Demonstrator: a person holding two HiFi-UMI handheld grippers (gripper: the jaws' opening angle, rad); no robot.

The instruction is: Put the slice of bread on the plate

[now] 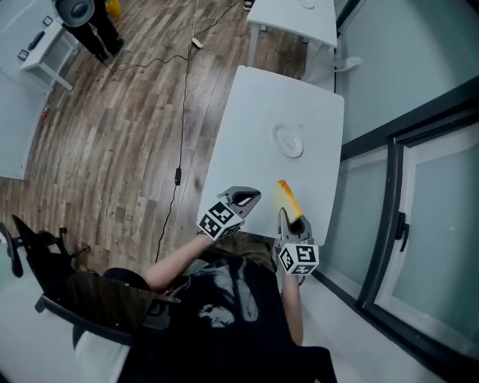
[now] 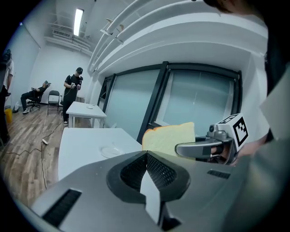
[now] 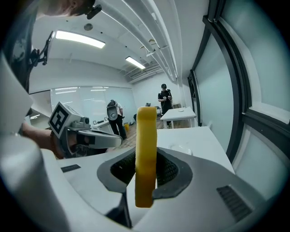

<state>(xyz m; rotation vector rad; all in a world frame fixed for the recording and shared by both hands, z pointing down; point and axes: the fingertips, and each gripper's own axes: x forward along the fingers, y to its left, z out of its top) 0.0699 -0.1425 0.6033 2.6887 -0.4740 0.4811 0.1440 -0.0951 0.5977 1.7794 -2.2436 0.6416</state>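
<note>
The person stands at the near end of a white table [image 1: 254, 105] with a gripper in each hand, both held over the table's near edge and pointing a little downward.

The right gripper [image 3: 146, 171] holds the bread [image 3: 146, 145]. Its jaws stand narrow, the pads pressing both flat faces of the slice. The slice stands upright on edge, and its yellow crust faces that gripper's camera. Most of it rises above the jaws and a little hangs below. From the head view it juts out ahead of the gripper, above the table and clear of the surface.

The left gripper [image 2: 146, 159] sits just beside it on the left. Its jaws are pressed together with nothing between them.

The plate [image 1: 288, 141] is a clear one, hard to make out against the white top. It lies near the middle of the table, well apart from the bread and farther from the person, and nothing is on it.

A glass wall [image 1: 419, 202] with dark frames runs along the table's right side. A cable [image 1: 182, 112] trails across the wood floor [image 1: 112, 135] on the left. A second white table [image 1: 296, 19] stands farther back, and other people stand around it.
</note>
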